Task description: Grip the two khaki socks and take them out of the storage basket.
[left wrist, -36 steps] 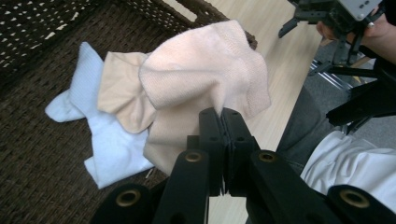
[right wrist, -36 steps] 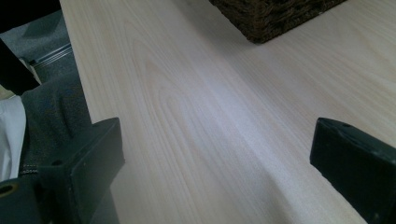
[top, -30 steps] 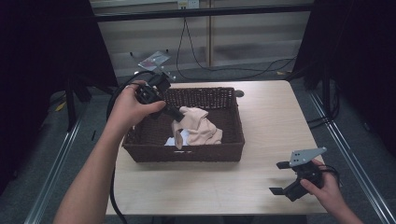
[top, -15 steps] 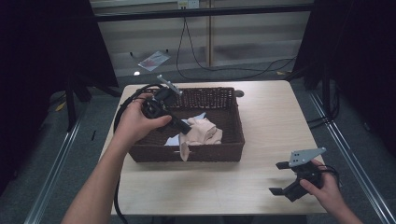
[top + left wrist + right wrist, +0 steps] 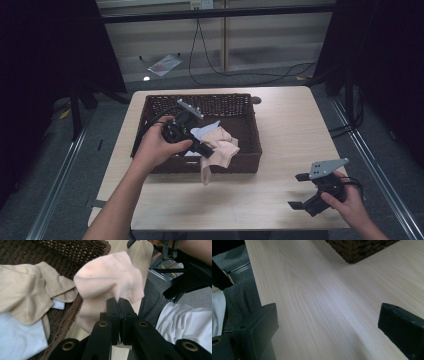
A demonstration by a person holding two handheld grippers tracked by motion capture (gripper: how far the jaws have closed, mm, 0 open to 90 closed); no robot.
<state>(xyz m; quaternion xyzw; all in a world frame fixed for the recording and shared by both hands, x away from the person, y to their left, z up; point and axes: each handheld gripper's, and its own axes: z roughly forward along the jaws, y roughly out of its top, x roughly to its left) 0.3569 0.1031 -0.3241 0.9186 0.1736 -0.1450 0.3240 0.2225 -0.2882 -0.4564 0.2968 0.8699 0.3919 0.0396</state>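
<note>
Left hand-held gripper (image 5: 119, 305): jaws pinching a peach sock (image 5: 110, 277), frame centre, draped over the basket (image 5: 250, 150) front rim, likely being lifted out. Basket: more socks (image 5: 27, 295) inside; the rim may snag the sock. Right hand-held gripper (image 5: 306, 191): jaws spread, empty, lower right on the desk (image 5: 290, 125).

white cloth (image 5: 17, 337) cut off, partly covered

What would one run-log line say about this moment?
left gripper: shut on peach sock, hanging over wicker basket front wall | right gripper: open, above table | basket: other cloths inside
</note>
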